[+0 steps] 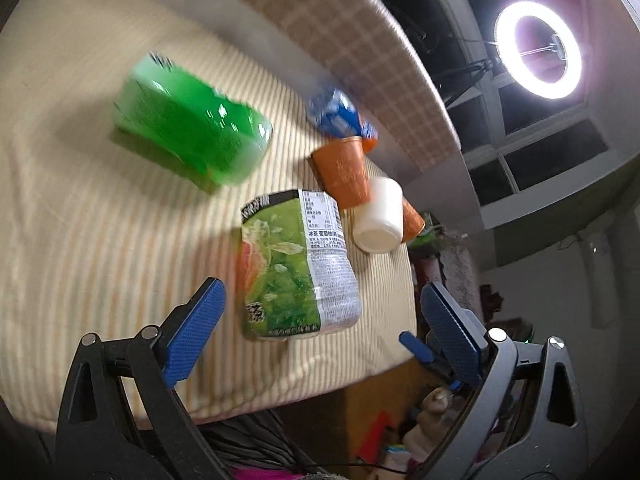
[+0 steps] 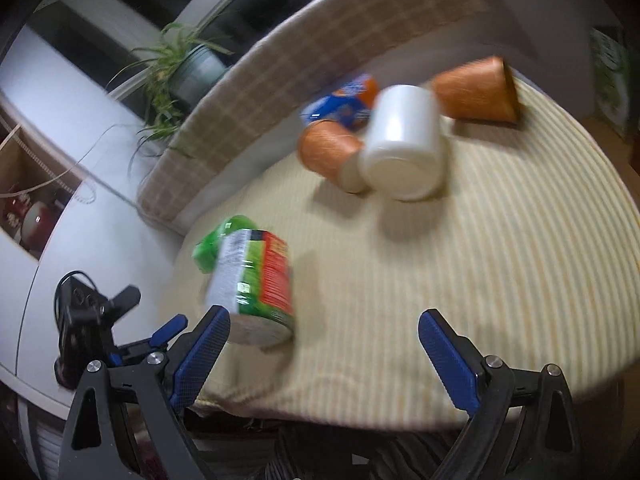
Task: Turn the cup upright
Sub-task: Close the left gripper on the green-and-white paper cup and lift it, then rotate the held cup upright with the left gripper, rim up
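Observation:
A white cup (image 2: 404, 144) lies on its side on the striped cushion (image 2: 500, 280), its flat end toward me; it also shows in the left wrist view (image 1: 379, 216). One orange cup (image 2: 330, 150) touches its left side and another orange cup (image 2: 476, 90) lies behind it to the right. My right gripper (image 2: 324, 324) is open and empty, well short of the white cup. My left gripper (image 1: 322, 300) is open and empty, its fingers on either side of a green-labelled bottle (image 1: 296, 264).
A green bottle (image 1: 192, 128) and a blue and orange packet (image 1: 340, 114) lie farther back. The green-labelled bottle (image 2: 252, 280) lies near my right gripper's left finger. A checked backrest (image 2: 320, 40) borders the cushion. The cushion's front edge (image 2: 360, 416) drops off below.

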`<action>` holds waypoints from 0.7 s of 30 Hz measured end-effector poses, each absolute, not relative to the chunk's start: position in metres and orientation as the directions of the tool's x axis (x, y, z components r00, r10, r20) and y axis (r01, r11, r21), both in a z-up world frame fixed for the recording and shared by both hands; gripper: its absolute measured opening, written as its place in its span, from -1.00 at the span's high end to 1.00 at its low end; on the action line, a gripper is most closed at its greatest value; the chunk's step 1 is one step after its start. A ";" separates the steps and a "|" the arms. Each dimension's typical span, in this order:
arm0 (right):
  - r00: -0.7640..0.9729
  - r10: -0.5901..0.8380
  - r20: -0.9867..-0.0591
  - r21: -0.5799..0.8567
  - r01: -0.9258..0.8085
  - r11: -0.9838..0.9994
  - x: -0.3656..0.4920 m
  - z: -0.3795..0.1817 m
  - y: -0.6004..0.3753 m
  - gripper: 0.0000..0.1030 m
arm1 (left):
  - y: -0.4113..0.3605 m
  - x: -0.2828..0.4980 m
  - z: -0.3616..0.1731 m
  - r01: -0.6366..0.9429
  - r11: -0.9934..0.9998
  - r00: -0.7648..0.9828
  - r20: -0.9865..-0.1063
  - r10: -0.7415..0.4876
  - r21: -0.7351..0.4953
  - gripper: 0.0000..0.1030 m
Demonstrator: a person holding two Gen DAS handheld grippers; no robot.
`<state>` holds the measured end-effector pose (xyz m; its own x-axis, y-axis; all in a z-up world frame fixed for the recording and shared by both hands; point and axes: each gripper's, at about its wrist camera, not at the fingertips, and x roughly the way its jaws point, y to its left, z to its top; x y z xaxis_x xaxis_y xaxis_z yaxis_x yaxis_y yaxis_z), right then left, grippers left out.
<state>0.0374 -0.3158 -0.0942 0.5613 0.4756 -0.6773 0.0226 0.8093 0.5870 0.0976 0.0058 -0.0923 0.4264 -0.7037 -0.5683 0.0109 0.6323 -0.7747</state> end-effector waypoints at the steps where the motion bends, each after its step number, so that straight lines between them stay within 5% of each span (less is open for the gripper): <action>1: 0.563 0.471 -0.679 0.588 0.034 0.808 0.035 -0.096 -0.320 -0.88 | 0.003 0.102 -0.095 0.004 0.628 0.415 -0.570 -0.709 -0.778 -0.83; 21: 0.577 0.450 -0.681 0.585 0.059 0.809 0.029 -0.100 -0.338 -0.88 | -0.019 0.145 -0.137 -0.073 0.635 0.339 -0.618 -0.709 -0.769 -0.65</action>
<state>0.0290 -0.3378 -0.0998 0.5773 0.4502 -0.6812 0.0594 0.8089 0.5850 0.1453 -0.0189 -0.1371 0.3388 -0.7092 -0.6183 -0.0726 0.6355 -0.7687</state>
